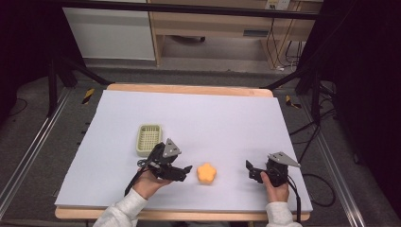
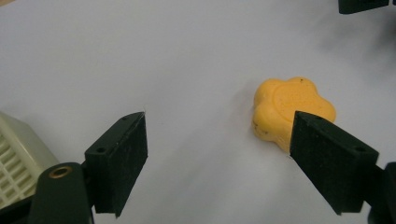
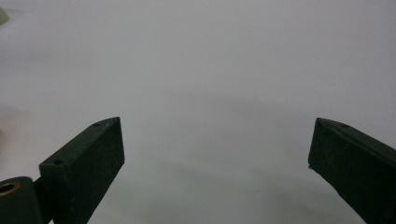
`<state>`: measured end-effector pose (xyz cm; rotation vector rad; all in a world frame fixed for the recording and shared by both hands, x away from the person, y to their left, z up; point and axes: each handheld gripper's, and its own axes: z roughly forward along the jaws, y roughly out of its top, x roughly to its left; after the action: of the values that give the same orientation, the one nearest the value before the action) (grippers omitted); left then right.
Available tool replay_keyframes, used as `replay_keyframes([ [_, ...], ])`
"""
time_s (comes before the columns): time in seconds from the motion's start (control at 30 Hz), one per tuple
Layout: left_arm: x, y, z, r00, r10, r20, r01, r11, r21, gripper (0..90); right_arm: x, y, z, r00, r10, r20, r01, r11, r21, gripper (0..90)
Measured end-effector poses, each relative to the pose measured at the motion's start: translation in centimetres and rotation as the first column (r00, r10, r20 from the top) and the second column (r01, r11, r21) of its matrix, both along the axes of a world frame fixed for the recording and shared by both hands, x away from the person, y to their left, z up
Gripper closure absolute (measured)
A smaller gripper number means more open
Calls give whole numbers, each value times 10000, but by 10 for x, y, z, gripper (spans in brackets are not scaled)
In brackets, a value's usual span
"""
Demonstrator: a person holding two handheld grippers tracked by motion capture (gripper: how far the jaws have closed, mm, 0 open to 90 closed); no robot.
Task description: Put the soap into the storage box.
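Desk (image 1: 189, 113), covered by a pale sheet, carries everything here, with a wooden strip showing along its far and near edges. Near the left edge, about halfway back, sits a cream basket (image 1: 149, 139) with a grid floor; its corner also shows at the lower left of the left gripper view (image 2: 18, 163). Close to the near edge, left of centre, the left gripper (image 1: 184, 171) lies low in the person's hand and points toward the right edge; its jaws stand wide apart with nothing between them. Toward the near right corner, the right gripper (image 1: 249, 169) points toward the left edge, its jaws likewise spread and empty over bare sheet (image 3: 210, 93). Between the two grippers, near the near edge and just beside the left gripper's tips, lies the orange paw-shaped sponge (image 1: 206, 173), flat on the sheet. In the left gripper view the sponge (image 2: 285, 105) sits just beyond one jaw, partly behind it and outside the gap.
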<state>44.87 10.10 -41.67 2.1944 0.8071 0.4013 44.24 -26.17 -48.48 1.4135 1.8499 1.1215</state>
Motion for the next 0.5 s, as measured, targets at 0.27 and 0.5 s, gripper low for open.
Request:
replay_keyframes([
  [0.27, 0, -14, 0, 9987, -480, -157, 484, 9985, 270, 179, 0, 0, 0, 10000, 48, -22, -48, 10000, -23, 41],
  [0.5, -2, -24, -2, 9961, -846, -264, 852, 9960, 259, 170, 0, 0, 0, 10000, 29, -36, -29, 10000, 2, 41],
])
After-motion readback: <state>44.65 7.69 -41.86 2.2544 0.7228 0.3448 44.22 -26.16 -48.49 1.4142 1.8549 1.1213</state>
